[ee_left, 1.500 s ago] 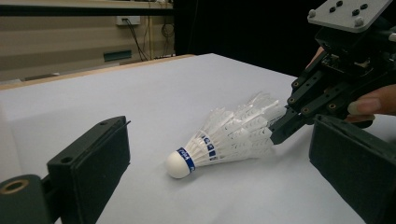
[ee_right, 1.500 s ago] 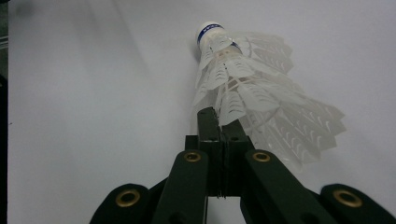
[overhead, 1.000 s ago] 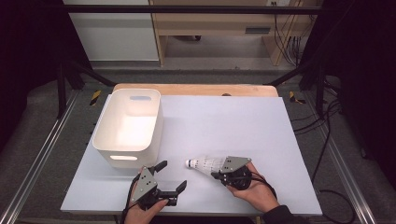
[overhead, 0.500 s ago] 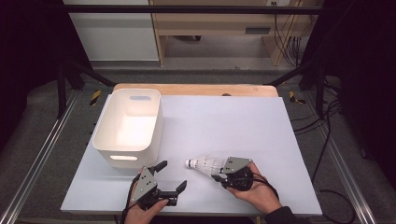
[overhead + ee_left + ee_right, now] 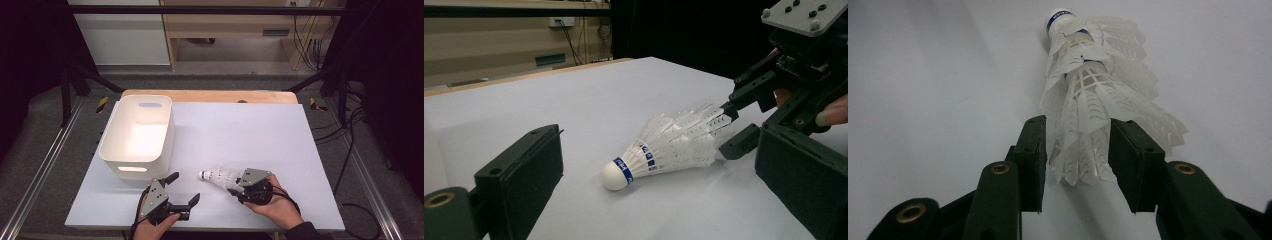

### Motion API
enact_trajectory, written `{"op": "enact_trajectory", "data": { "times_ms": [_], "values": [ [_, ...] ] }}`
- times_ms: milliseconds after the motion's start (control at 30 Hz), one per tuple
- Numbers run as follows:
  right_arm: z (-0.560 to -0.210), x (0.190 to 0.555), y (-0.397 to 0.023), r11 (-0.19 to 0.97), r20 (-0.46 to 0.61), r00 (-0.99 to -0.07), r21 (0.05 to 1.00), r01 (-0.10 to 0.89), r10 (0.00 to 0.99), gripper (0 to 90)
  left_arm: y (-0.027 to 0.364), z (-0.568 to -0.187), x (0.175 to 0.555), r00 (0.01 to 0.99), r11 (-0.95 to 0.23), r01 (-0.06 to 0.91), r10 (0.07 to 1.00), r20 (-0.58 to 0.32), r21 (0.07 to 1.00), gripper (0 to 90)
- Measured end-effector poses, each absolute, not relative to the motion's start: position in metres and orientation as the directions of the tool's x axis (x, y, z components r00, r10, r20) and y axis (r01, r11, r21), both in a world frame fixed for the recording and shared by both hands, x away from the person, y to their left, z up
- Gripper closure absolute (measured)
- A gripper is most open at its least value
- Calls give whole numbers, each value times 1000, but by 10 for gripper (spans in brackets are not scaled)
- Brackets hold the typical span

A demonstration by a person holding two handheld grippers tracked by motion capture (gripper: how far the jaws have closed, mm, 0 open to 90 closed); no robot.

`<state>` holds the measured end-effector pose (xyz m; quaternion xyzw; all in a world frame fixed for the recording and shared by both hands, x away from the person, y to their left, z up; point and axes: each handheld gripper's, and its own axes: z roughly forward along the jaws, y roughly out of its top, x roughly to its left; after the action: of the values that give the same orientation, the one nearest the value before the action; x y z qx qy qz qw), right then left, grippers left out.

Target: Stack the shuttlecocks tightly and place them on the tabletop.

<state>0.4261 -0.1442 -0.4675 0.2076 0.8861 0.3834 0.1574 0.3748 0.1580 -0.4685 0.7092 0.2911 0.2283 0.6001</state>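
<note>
On the white table (image 5: 240, 130) lies a white plastic shuttlecock (image 5: 664, 145), blue-banded at its cork; right gripper (image 5: 1078, 160) jaws, just opening, flank its skirt; left gripper (image 5: 182, 187) gapes empty.

You are working in a lab test cell: white-topped table (image 5: 250, 130) on metal rails (image 5: 40, 170), black curtains (image 5: 30, 50) at 9 and 3 o'clock, loose cables (image 5: 350, 145) at 3.
</note>
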Motion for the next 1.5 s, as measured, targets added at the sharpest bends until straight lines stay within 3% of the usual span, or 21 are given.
{"op": "enact_trajectory", "data": {
  "times_ms": [867,1500],
  "values": [
    [-466,424,-146,627,-136,-860,740,242,492,558,159,-468,375,725,-106,139,688,-28,985,51],
    [-462,416,-178,611,-147,-822,743,275,550,483,159,-468,375,723,-108,139,690,-26,984,51]
  ]
}}
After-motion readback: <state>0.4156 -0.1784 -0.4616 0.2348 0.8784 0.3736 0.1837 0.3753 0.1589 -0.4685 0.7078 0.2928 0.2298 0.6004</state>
